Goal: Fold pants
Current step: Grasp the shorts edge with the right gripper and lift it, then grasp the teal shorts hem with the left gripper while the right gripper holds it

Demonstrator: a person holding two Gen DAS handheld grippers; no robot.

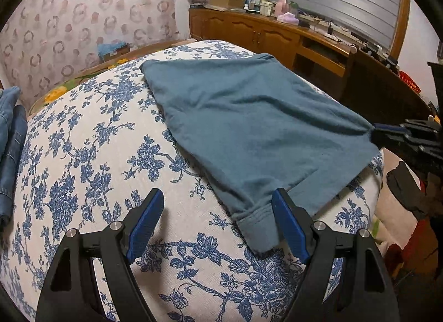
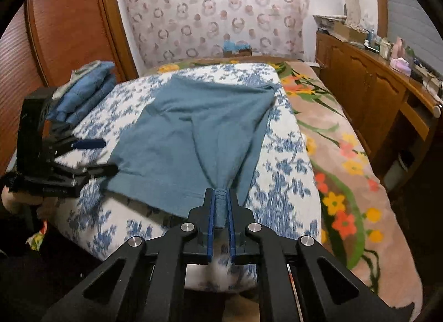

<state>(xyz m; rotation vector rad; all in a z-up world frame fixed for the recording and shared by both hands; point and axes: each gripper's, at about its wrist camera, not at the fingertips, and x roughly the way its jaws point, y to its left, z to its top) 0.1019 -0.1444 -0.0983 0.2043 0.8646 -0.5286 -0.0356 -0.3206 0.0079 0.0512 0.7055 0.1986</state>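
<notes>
The right gripper (image 2: 220, 197) is clamped on a bunched corner of the blue-grey pants (image 2: 193, 130), pulling the cloth into a taut ridge. The left gripper (image 1: 218, 205) has its fingers spread wide, one pad (image 1: 289, 225) just beside the hemmed corner nearest it. The pants lie spread on a white cushion with blue flowers (image 1: 83, 155). Folded jeans (image 2: 88, 86) sit on its far left edge, near a wooden cabinet (image 2: 368, 92).
</notes>
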